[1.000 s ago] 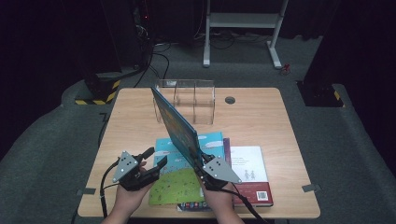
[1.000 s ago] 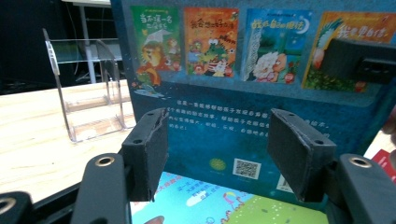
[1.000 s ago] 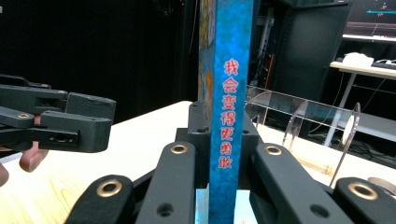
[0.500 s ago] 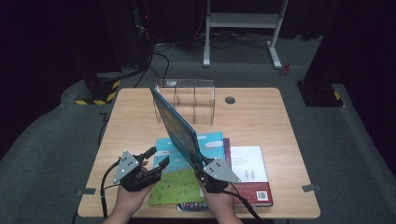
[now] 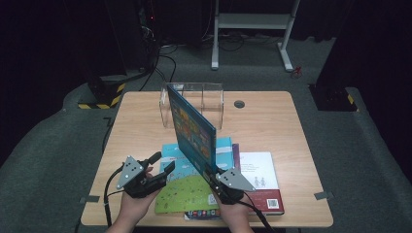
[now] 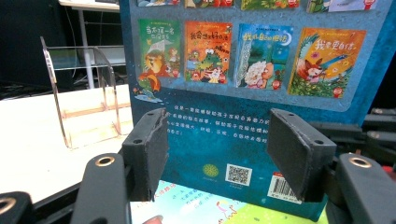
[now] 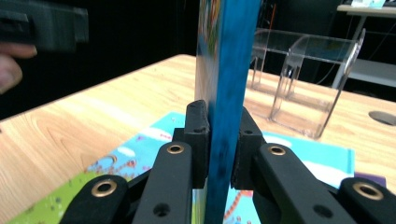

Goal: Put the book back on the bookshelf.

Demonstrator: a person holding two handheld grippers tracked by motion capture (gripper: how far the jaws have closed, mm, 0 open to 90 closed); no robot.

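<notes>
A blue picture book (image 5: 194,130) stands upright on edge above the table, its far end near the clear acrylic rack (image 5: 216,99). My right gripper (image 5: 210,174) is shut on its near lower edge; in the right gripper view both pads (image 7: 198,122) press on the blue book (image 7: 229,70). My left gripper (image 5: 163,163) stands open to the left of it, over the flat books. In the left gripper view the back cover of the blue book (image 6: 243,70), with its small cover pictures and barcode, stands beyond the left gripper (image 6: 217,140), and nothing is between the pads.
Flat books lie at the table's front: a teal and green one (image 5: 187,191) on top, a white and red one (image 5: 260,174) to its right. The wooden table (image 5: 272,121) has a round grommet (image 5: 239,104). The acrylic rack (image 7: 303,70) has upright dividers.
The blue book in my right gripper has shifted slightly, its far top corner moving right. My left gripper has stayed in place, still open.
</notes>
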